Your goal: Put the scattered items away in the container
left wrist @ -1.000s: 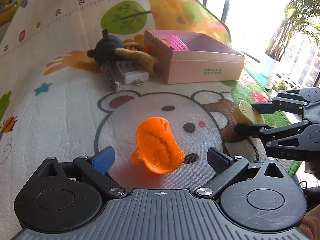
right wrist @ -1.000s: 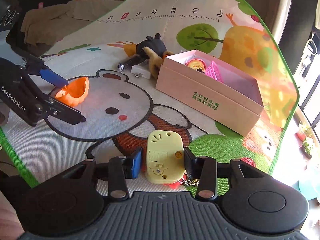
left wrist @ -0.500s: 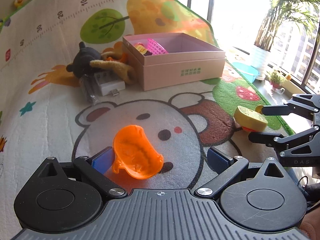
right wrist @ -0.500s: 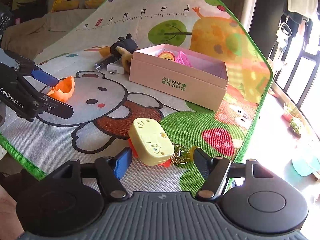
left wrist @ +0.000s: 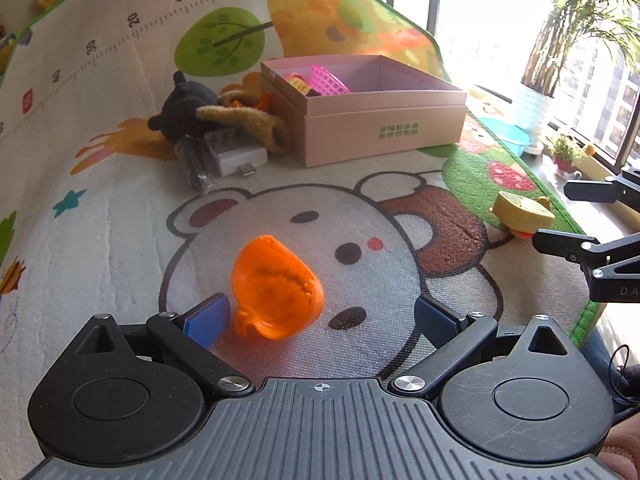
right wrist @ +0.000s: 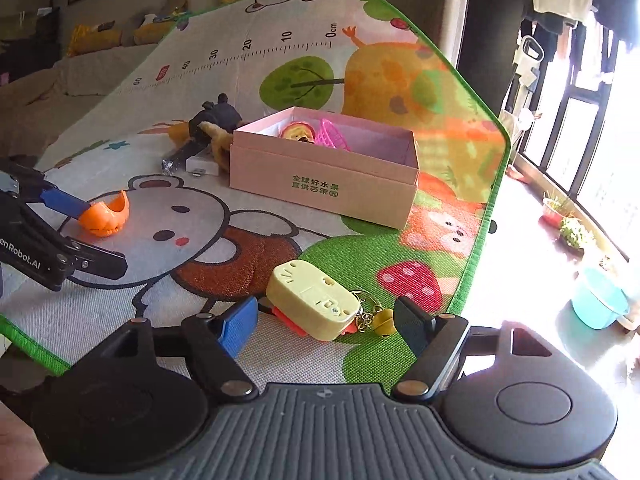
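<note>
While both sets of jaws stand wide, the left gripper (left wrist: 320,312) brackets an orange toy (left wrist: 276,286) and the right gripper (right wrist: 326,320) a yellow keychain toy (right wrist: 312,300), both on the play mat (right wrist: 192,280) near the pink box (right wrist: 324,182).

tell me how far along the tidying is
Done: a pink mesh basket and a round toy lie inside the pink cardboard box. In hand: nothing; the open left gripper flanks the orange plastic shell, the open right gripper flanks the yellow keychain toy. Left: both, plus the black plush and white charger.
</note>
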Demonstrator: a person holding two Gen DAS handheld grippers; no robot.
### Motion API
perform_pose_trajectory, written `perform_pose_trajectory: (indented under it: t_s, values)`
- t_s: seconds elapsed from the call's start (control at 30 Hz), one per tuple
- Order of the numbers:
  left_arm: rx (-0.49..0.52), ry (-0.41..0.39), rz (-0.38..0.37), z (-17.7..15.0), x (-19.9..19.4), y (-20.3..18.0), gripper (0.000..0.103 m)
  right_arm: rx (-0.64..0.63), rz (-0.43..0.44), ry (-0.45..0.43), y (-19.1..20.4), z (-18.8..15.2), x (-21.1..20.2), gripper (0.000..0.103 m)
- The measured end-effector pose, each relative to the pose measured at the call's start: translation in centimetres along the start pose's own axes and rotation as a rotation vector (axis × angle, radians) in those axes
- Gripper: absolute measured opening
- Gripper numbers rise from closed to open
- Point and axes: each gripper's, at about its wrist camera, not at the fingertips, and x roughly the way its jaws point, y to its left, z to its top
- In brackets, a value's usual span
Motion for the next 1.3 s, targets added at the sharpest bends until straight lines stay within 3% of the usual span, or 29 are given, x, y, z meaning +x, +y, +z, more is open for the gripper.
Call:
perform_pose_trajectory:
  t_s: [0.23,0.27,0.3,0.53,0.93,1.03,1.13,1.3]
  values:
    - [-0.009,-0.001,-0.005,0.0,-0.1,-0.1,0.101,0.172,0.038,0.075,-1.4,0.6,2.9,0.070]
    - [-0.012,0.000,-0.003,-0.1,-0.1,0.0,0.101,0.177,0.045,0.078,-1.4,0.6,3.3,0.064]
    - [-0.014,0.001,-0.002,-0.1,-0.1,0.1,0.101,0.163,0.047,0.072,-1.1,0.6,3.4,0.059]
    - [-0.027,0.009,0.007,-0.2,0.0,0.5,0.101,0.018,0.134,0.033,1.4,0.6,2.5,0.059]
    - [-0.059,-0.003,0.060,0.6,1.0,1.5,0.100,-0.017,0.115,0.039,1.4,0.0,1.9,0.059]
    - [-0.046,-0.005,0.059,0.9,1.3,1.3,0.087,-0.016,0.116,0.040,1.4,-0.1,1.9,0.059]
    - [-0.038,-0.008,0.061,1.0,1.4,1.2,0.084,-0.013,0.120,0.044,1.3,-0.2,1.9,0.059]
    - [-0.023,-0.017,0.052,1.1,1.1,1.2,0.060,-0.025,0.115,0.040,1.4,-0.2,1.6,0.058]
